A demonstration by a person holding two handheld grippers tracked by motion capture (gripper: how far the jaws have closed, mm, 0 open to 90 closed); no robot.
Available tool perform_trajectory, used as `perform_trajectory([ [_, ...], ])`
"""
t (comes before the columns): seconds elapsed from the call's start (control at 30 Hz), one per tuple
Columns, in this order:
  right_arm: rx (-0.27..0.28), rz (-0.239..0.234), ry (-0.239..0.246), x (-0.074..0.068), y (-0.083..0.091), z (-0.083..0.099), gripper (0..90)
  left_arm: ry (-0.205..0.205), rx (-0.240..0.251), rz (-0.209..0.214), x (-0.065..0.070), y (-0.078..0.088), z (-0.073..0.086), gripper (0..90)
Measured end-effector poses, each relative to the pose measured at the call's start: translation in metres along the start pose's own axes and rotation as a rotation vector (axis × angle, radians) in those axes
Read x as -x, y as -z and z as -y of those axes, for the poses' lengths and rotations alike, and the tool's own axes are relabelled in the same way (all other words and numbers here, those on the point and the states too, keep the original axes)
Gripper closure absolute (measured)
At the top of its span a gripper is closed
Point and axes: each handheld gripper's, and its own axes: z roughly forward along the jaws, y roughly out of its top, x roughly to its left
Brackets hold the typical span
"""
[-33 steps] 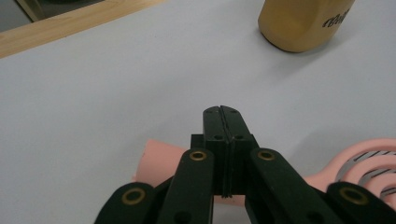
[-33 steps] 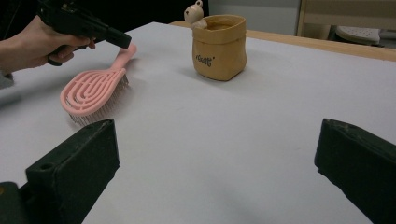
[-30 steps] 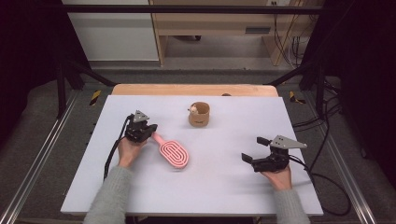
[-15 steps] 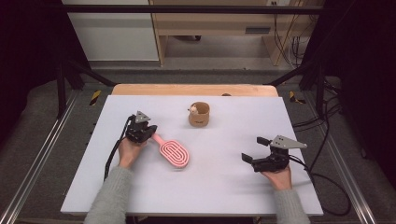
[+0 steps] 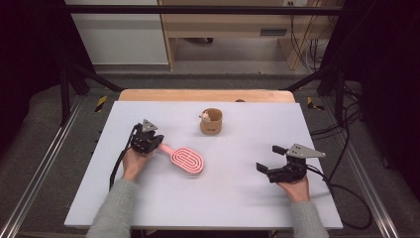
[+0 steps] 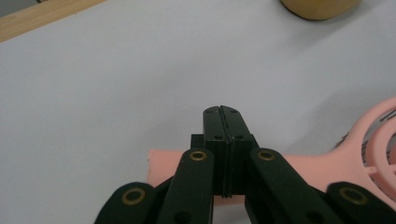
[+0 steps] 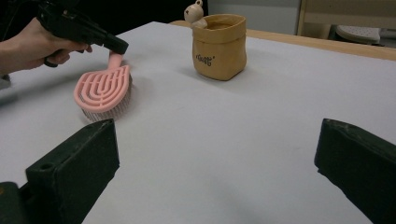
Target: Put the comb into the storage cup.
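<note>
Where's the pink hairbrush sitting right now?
In the high view the pink plastic hairbrush lies left of centre on the white table, nearer the person than the tan paper pot; the left gripper is at its handle.

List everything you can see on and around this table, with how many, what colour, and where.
Brush: one, pink, flat on the table left of centre, bristles down, handle toward the left gripper.
Pouch: one, tan, upright at the table's far middle, a small pale figure at its rim.
Table: one, white top with a wooden strip along the far edge.
Cabinet: one, white, on the floor beyond the table at left.
Left gripper: one, black, jaws closed together at the brush handle; whether they pinch it is unclear.
Right gripper: one, black, jaws wide open, empty, at the table's right.
Hands: two, grey sleeves, at the near edge.
</note>
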Motion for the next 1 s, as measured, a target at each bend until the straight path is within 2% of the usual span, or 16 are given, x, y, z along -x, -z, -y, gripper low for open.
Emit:
perform_trajectory([
  [0.1, 0.000, 0.000, 0.000, 0.000, 0.000, 0.000, 0.2, -0.004, -0.018, 0.000, -0.001, 0.003, 0.002, 89.5],
  [0.6, -0.002, 0.000, 0.001, 0.000, 0.000, 0.000, 0.2, -0.009, -0.030, 0.005, 0.002, 0.013, 0.011, 89.6],
  [1.0, -0.004, 0.001, 0.001, 0.000, -0.001, 0.000, 0.2, -0.030, -0.045, 0.017, 0.008, 0.019, 0.018, 89.6],
])
